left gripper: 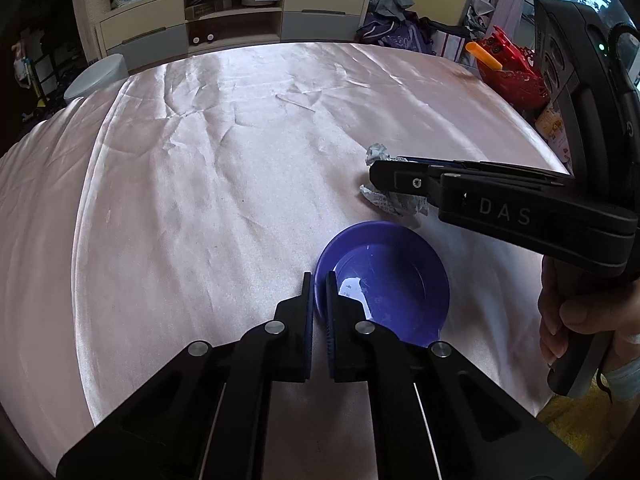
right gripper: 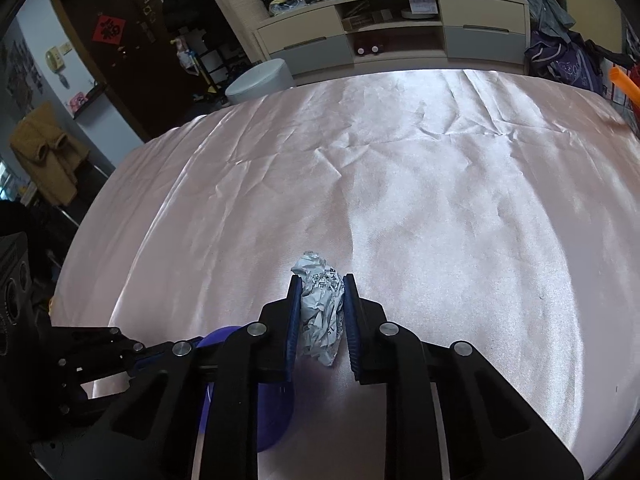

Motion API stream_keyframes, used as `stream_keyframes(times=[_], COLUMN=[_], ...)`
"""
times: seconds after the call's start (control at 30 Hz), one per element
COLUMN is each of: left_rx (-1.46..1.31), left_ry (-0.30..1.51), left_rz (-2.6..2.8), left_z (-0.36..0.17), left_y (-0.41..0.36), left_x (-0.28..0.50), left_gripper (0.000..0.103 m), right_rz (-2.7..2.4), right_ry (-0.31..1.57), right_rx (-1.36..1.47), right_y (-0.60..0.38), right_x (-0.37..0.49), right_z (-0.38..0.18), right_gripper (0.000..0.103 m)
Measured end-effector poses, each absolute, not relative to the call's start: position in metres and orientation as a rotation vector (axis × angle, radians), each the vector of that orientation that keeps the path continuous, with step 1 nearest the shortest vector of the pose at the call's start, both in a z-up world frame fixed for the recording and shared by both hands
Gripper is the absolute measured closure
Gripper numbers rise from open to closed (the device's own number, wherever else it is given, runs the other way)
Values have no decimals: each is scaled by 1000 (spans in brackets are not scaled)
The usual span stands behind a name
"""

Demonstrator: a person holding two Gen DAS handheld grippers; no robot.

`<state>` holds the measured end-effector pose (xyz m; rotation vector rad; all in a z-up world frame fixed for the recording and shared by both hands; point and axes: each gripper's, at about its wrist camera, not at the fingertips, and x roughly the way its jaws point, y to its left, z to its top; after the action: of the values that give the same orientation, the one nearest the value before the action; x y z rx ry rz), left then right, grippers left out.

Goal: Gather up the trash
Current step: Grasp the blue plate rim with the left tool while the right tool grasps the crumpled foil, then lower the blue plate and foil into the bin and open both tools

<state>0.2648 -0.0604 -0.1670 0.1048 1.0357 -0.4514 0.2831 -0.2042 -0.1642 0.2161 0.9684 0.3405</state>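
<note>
Left gripper [left gripper: 319, 280]: jaws are pinching together on the near-left rim of the bowl [left gripper: 394, 280], one pad sitting outside the rim and one inside.
Bowl: blue, lying upright on the surface [left gripper: 200, 184], just right of centre in the left wrist view; a small pale scrap is sitting inside it.
Right gripper [right gripper: 322, 280]: jaws are clamping on the paper [right gripper: 322, 312], both blue pads pressing its sides.
Paper: crumpled, white with dark print, sitting on the surface just beyond the bowl; its top is poking out past the fingertips.
Hand [left gripper: 568, 320]: wrapping around the right gripper's handle at the far right edge.
Surface: a shiny, creased pink cloth is covering it.
Room: a cream cabinet [left gripper: 224, 16] with drawers and open shelves is standing behind the surface, clothes piled on top; a grey stool [right gripper: 260, 80] is sitting left of it; a dark door [right gripper: 120, 40] is showing at far left.
Writing: "DAS" is reading on the right gripper's arm; a red sign on the door is carrying a character I cannot read.
</note>
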Motion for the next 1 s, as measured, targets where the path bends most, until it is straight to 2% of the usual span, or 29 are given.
stream_keyframes(times=[0.67, 1.0], left_rx=[50, 55], left_ry=[906, 880], left_rz=[-459, -441], left_z=[-97, -88], left_y=[-35, -22], left_x=[156, 89], left_gripper=[102, 102], right_rz=[319, 353], right_ry=[859, 828], right_rx=[259, 246], right_y=[-232, -232], right_x=[171, 100], right_z=[-95, -86], right_gripper=[82, 82])
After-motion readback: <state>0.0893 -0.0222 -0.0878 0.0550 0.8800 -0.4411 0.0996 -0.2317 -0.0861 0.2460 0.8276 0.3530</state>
